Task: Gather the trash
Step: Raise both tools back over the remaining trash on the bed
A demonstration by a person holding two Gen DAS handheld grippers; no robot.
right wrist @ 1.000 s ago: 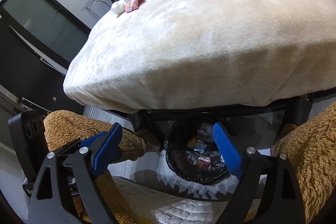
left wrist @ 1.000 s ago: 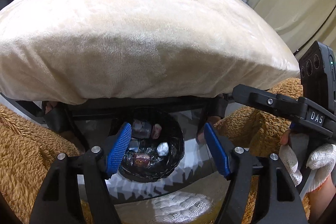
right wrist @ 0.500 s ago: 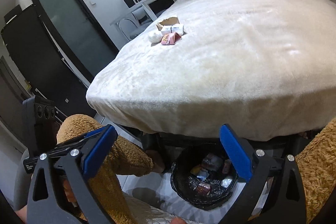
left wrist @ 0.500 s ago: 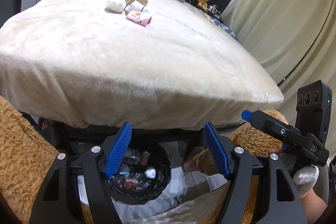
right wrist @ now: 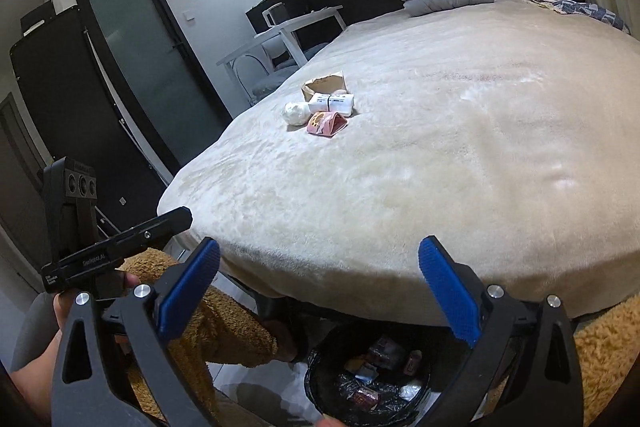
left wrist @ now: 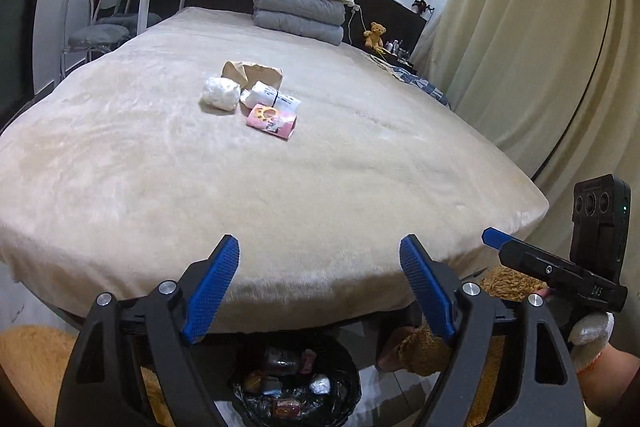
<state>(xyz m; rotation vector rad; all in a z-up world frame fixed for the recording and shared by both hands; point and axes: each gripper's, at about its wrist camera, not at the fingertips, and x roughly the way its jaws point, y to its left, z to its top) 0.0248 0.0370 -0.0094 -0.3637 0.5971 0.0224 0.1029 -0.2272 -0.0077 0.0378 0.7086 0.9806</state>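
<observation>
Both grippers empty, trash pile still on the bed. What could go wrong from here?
1. The crumpled white wad, white packet, pink wrapper and brown paper bag lie bunched together, so one pinch may snag or knock a neighbour.
2. The plush bed cover could get caught between the pads under the flat wrapper.
3. The bin sits partly under the bed edge; a drop could miss.

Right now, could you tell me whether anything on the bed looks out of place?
Yes: a small cluster of litter sits on the otherwise tidy bed: a crumpled white wad, a torn brown paper bag, a white packet and a pink wrapper. The bin below already holds trash.
</observation>
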